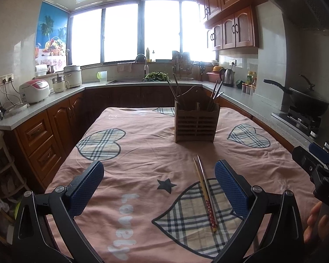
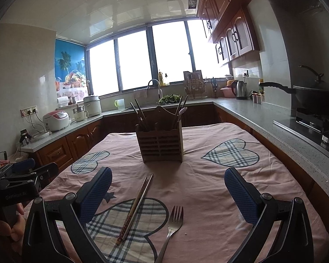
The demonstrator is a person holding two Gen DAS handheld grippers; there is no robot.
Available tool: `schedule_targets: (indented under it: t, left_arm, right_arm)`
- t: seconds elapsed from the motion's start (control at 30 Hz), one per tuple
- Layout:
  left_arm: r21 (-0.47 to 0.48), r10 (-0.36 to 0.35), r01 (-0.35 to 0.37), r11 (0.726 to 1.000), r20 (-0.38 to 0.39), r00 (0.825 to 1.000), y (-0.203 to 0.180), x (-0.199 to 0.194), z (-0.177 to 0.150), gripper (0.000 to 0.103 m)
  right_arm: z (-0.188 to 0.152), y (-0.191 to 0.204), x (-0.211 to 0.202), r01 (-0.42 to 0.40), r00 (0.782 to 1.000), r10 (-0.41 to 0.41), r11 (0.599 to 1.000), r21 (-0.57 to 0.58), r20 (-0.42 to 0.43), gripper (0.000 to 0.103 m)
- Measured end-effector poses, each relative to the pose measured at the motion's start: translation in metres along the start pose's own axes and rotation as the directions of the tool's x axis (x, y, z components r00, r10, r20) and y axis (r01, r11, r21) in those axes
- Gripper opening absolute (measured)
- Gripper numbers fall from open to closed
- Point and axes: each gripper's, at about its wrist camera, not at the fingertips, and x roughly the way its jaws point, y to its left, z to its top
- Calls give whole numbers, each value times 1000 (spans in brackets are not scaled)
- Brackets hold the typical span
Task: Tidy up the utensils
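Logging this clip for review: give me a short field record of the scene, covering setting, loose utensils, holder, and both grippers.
setting: kitchen, table under a pink cloth with plaid hearts
loose utensils: chopsticks lying side by side on a plaid heart; fork beside them, tines pointing away from the camera
holder: wooden utensil holder upright farther back, already holding several utensils
left gripper: jaws open, empty, above the cloth
right gripper: jaws open, empty, fork and chopsticks lying on the cloth ahead of it

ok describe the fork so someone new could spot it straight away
Start at the wooden utensil holder standing on the pink tablecloth. Nearer the camera lie chopsticks on a plaid heart. The fork lies just right of them, the only silver piece with tines.
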Motion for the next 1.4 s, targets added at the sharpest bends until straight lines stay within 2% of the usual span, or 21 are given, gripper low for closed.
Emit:
schedule_targets:
  t: [0.53, 1.4]
  left_arm:
    - [17, 21, -21, 1000, 33, 999, 0, -22, -2, 103]
    - [17, 32, -33, 999, 22, 999, 1, -21, -1, 103]
  right_arm:
    - [-1, 11, -13, -24, 1000, 24, 1000, -15, 9, 103]
    - [1, 14, -14, -32, 999, 32, 999, -18, 14, 103]
